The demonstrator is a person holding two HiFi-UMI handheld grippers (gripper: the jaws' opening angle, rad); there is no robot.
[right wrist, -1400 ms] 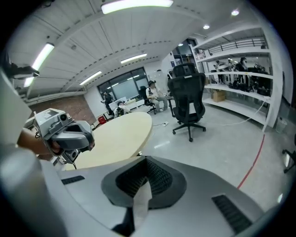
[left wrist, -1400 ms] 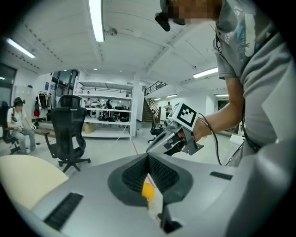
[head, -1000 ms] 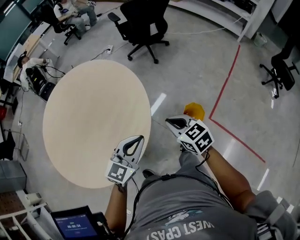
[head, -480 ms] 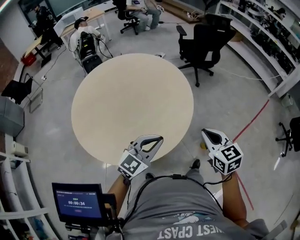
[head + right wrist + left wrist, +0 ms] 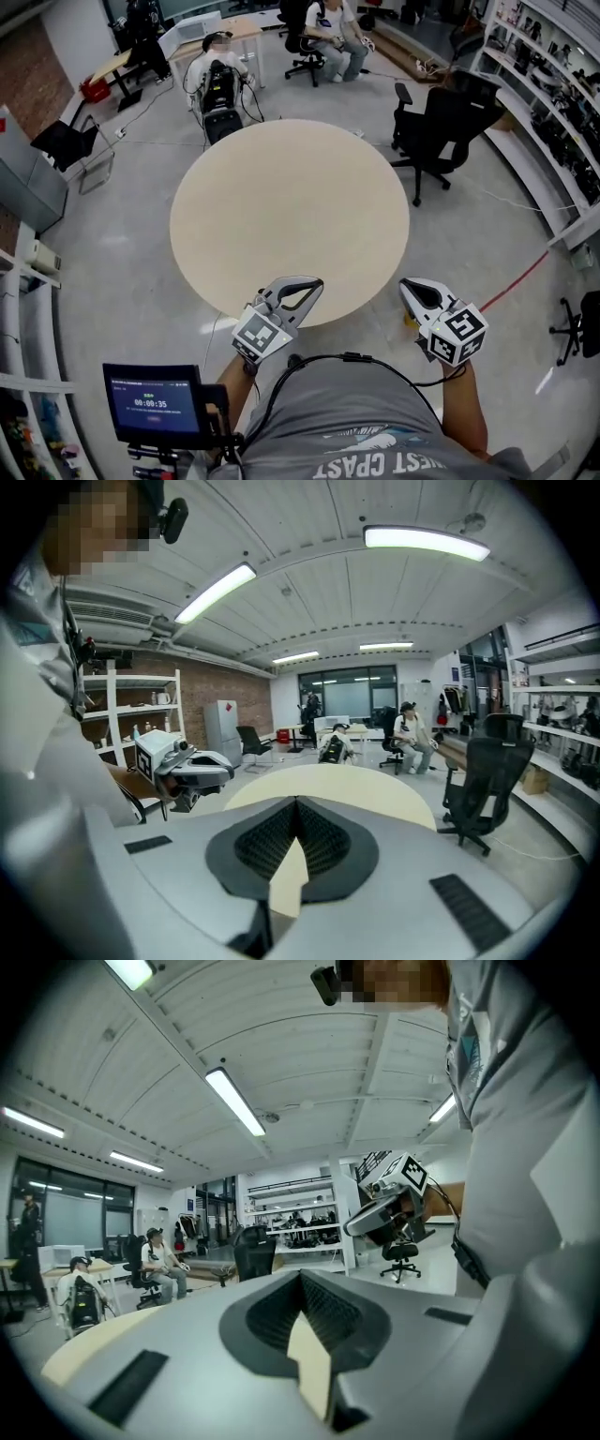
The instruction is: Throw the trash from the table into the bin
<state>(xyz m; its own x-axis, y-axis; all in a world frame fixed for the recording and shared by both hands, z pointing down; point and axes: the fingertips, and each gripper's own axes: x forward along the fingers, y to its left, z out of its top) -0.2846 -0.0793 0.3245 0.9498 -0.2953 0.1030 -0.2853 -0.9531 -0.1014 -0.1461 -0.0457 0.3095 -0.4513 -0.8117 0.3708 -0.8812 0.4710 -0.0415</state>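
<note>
The round beige table (image 5: pixel 281 206) shows a bare top, with no trash visible on it. My left gripper (image 5: pixel 305 286) hovers over the table's near edge, jaws shut and empty. My right gripper (image 5: pixel 410 287) hangs just off the edge to the right, also shut with nothing in it. A small patch of a yellow thing (image 5: pixel 410 321) on the floor peeks out under the right gripper. In the left gripper view the jaws (image 5: pixel 302 1274) meet at a point, and the right gripper (image 5: pixel 361 1222) shows beyond them. The right gripper view shows its own closed jaws (image 5: pixel 296 801), the table (image 5: pixel 337 785) and the left gripper (image 5: pixel 211 761).
A black office chair (image 5: pixel 441 122) stands at the table's far right. Seated people (image 5: pixel 328 28) and desks are at the back, shelving (image 5: pixel 553 84) along the right wall. A red floor line (image 5: pixel 525 277) runs at right. A small screen (image 5: pixel 155 403) hangs at my lower left.
The view has swung from the floor with the yellow thing back to the table. Both grippers have come from beside the table to its near edge, still shut.
</note>
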